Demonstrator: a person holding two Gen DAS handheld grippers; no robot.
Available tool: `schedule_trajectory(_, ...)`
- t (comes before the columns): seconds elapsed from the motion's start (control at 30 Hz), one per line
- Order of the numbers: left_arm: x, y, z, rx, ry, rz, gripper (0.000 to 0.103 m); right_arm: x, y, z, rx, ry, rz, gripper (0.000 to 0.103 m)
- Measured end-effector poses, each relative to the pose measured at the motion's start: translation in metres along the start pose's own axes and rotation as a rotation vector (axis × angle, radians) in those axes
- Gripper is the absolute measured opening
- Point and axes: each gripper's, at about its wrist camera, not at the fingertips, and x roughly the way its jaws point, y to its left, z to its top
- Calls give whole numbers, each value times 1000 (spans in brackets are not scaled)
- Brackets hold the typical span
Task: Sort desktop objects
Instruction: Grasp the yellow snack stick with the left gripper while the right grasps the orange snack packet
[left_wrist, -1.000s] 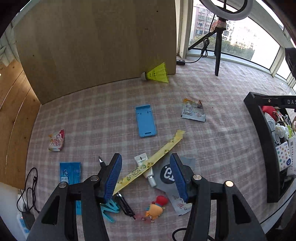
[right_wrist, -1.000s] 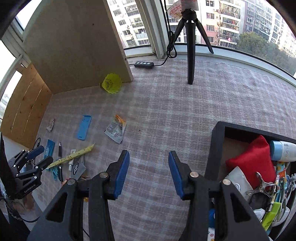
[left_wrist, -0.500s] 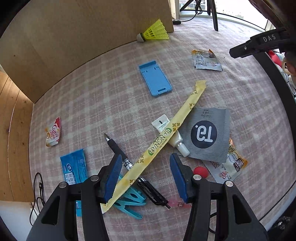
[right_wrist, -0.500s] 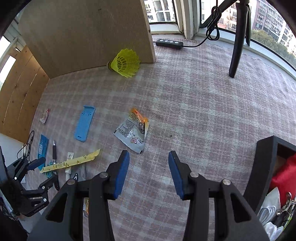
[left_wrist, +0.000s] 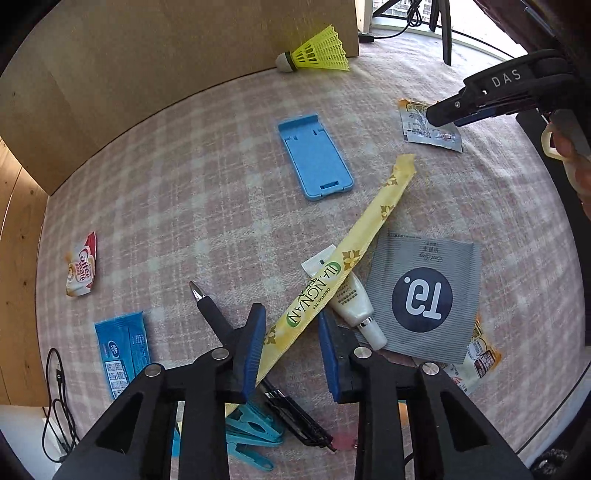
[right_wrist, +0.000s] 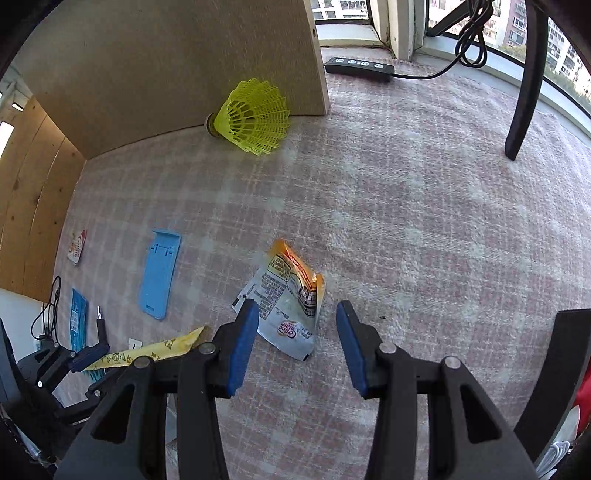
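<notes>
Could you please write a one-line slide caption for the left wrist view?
Left claw closing around a long yellow tea sachet lying across a pen and small tube.

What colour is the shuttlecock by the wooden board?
Bright yellow shuttlecock, clearest in the right wrist view.

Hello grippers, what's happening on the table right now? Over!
Left gripper jaws closing around yellow tea stick. Right gripper open above coffee sachet. Stick lies across white tube and pen.

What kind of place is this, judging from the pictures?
Probably a home or small studio table beside a high-rise window: a checked cloth covers it, apartment blocks show outside, and a tripod leg stands among scattered household bits like a shuttlecock.
</notes>
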Motion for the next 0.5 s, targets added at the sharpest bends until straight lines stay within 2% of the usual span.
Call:
schedule_trajectory(0.13, 0, 0, 4, -41, -8, -14, 24, 4, 9, 0, -23, -24, -25, 41)
schedule_trajectory(0.2, 0, 1, 4, -71, -13, -30, 22, 5, 13, -2, -37, -22, -29, 20)
schedule_trajectory(0.27, 0, 0, 5, -103, -21, -46, 21, 6, 15, -5, -46, -21, -27, 13)
schedule_trajectory(0.3, -1, 0, 5, -117, -25, -51, 20, 5, 16, -7, -47, -25, -26, 13)
schedule_trajectory(0.4, -3, -3, 4, -154, -32, -63, 10, 0, 10, -13, -21, -35, -6, 12)
schedule_trajectory(0.5, -9, -6, 2, -188, -40, -83, 10, -12, 3, -19, 3, -61, 16, 11)
